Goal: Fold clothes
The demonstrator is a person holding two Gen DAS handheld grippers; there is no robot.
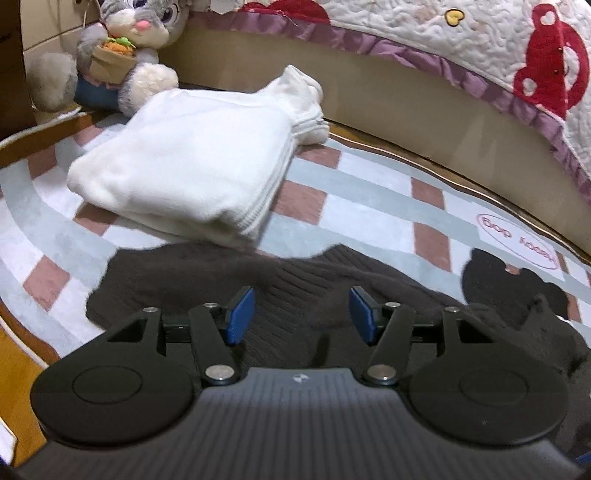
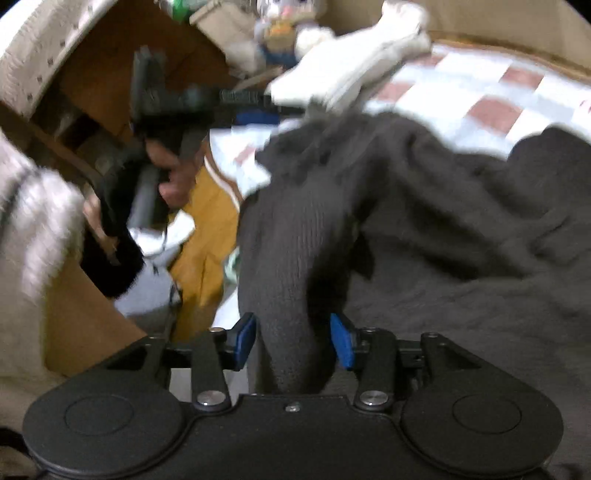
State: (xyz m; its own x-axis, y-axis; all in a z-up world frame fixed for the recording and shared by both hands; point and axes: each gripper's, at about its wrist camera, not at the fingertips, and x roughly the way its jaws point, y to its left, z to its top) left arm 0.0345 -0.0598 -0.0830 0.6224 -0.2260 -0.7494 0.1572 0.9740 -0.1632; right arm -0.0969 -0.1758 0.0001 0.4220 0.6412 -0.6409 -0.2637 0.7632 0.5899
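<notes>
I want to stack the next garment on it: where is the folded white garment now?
In the left wrist view the folded white garment lies upper left on the checked rug, just beyond the dark knitted sweater and before the plush rabbit.

The folded garment [image 1: 192, 158] lies on the rug [image 1: 369, 184], with the knit sweater [image 1: 280, 295] spread just in front of it. Behind the folded garment sits a plush rabbit [image 1: 133, 48]; the bed quilt [image 1: 461, 48] hangs to the right.
</notes>
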